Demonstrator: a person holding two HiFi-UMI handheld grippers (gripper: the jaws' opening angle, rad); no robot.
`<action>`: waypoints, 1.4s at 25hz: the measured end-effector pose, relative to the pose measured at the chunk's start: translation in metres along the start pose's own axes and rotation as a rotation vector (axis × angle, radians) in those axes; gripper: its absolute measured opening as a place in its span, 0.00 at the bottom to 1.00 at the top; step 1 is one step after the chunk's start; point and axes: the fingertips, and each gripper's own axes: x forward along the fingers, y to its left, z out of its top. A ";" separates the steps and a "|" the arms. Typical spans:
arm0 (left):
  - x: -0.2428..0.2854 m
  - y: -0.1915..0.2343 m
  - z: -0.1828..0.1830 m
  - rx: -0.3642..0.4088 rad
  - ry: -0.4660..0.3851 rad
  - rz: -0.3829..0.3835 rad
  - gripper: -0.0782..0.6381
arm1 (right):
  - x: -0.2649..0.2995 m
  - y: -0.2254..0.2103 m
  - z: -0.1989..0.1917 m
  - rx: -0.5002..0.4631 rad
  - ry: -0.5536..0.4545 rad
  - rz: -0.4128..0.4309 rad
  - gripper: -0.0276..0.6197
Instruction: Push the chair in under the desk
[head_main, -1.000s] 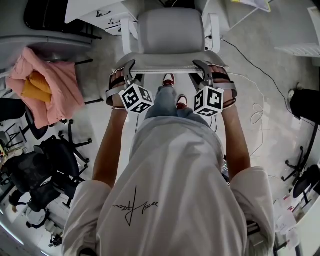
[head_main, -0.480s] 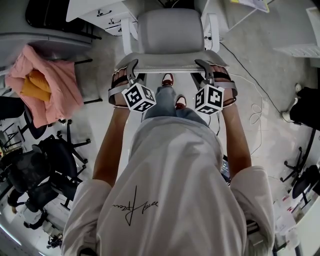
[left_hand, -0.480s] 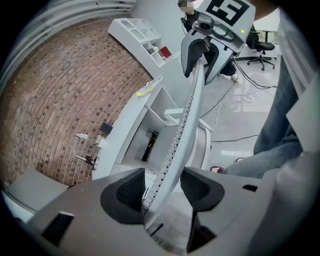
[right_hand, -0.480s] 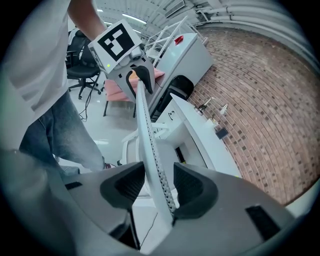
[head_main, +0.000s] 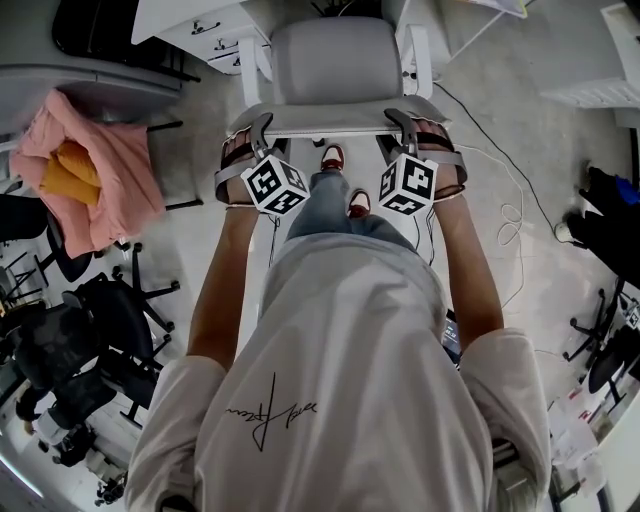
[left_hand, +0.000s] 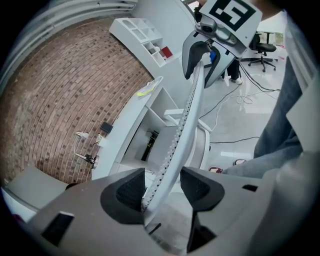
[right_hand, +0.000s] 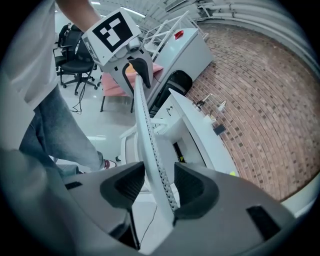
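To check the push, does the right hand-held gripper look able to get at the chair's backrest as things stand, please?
Likely yes: the right hand-held gripper has the backrest between its open jaws, with nothing in the way.

The chair is standing before the far desk, the left gripper and right gripper straddling its back.
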 end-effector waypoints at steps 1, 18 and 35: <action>-0.001 0.000 0.001 -0.008 -0.005 -0.003 0.41 | -0.001 0.000 0.000 0.007 0.004 0.003 0.35; -0.039 -0.007 0.017 -0.140 -0.109 0.024 0.36 | -0.034 0.000 0.012 0.091 -0.040 -0.023 0.29; -0.063 -0.029 0.022 -0.304 -0.180 -0.019 0.27 | -0.064 -0.002 0.016 0.303 -0.104 -0.039 0.15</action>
